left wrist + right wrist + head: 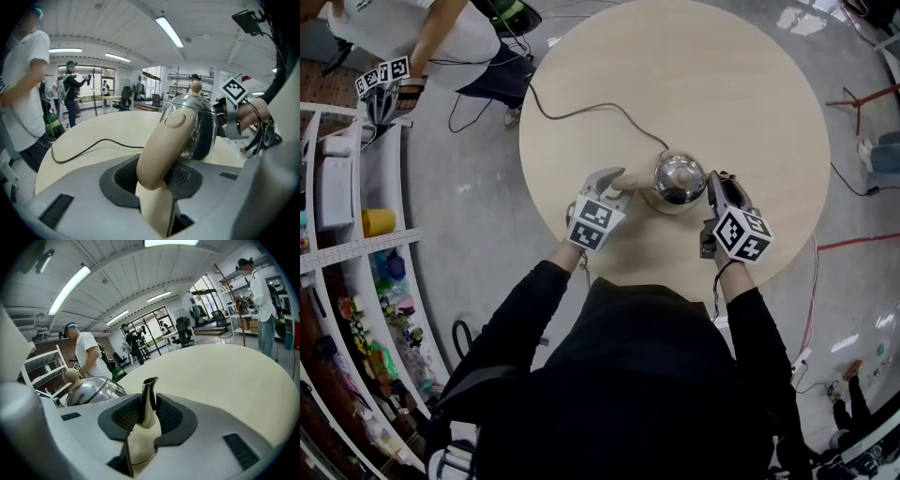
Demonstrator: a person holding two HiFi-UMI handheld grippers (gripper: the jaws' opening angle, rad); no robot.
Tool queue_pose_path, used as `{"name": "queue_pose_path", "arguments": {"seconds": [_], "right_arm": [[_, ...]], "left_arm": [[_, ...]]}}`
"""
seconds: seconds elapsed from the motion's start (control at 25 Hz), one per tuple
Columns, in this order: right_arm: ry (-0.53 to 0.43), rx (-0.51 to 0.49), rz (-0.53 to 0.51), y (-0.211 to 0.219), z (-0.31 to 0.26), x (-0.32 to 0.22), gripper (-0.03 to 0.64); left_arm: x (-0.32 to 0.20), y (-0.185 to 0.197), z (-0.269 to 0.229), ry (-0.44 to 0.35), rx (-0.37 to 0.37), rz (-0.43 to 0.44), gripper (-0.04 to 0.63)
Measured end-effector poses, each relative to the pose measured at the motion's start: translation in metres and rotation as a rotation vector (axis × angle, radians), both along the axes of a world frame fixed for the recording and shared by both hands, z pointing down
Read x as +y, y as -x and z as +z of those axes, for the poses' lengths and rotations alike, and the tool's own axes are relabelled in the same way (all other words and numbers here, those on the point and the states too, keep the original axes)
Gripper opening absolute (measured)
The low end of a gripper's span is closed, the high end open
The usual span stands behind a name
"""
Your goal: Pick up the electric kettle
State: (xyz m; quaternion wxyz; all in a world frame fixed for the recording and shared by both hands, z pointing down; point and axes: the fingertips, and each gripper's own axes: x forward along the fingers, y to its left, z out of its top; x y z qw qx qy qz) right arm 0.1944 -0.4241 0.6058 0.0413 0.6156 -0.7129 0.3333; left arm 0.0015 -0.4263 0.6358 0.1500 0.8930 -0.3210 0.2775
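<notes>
The electric kettle (679,178) looks stiff, slippery and probably heavy; the left gripper (617,185) clamps its handle (164,145), the right gripper (714,187) its spout (149,398).

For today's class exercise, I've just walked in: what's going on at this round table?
A person holds a hand-held gripper in each hand and works on an electric kettle standing on the round table. The left hand-held gripper is clamped on the beige handle. The right hand-held gripper has its jaws on either side of the spout, apparently touching it. The cord trails across the table. The kettle does not look lifted yet.
</notes>
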Motion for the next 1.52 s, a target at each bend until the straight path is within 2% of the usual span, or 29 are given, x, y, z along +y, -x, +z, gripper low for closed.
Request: {"name": "queue_pose_path", "arguments": {"seconds": [0.16, 0.44, 0.8, 1.08, 1.52], "right_arm": [[-0.006, 0.000, 0.000, 0.000, 0.000, -0.003, 0.101], [0.001, 0.012, -0.013, -0.001, 0.002, -0.004, 0.098], [-0.005, 0.032, -0.019, -0.001, 0.001, -0.003, 0.098], [-0.045, 0.042, -0.020, -0.009, -0.010, -0.004, 0.098], [-0.074, 0.065, -0.044, 0.003, -0.039, -0.006, 0.097]], "left_arm": [[-0.003, 0.005, 0.001, 0.019, 0.054, -0.177, 0.130], [-0.006, 0.006, -0.002, 0.009, 0.028, -0.238, 0.130], [-0.004, 0.004, 0.000, 0.014, 0.030, -0.221, 0.130], [-0.003, -0.003, -0.007, -0.034, 0.033, -0.209, 0.130], [0.018, 0.002, -0.031, -0.094, -0.005, -0.118, 0.124]]}}
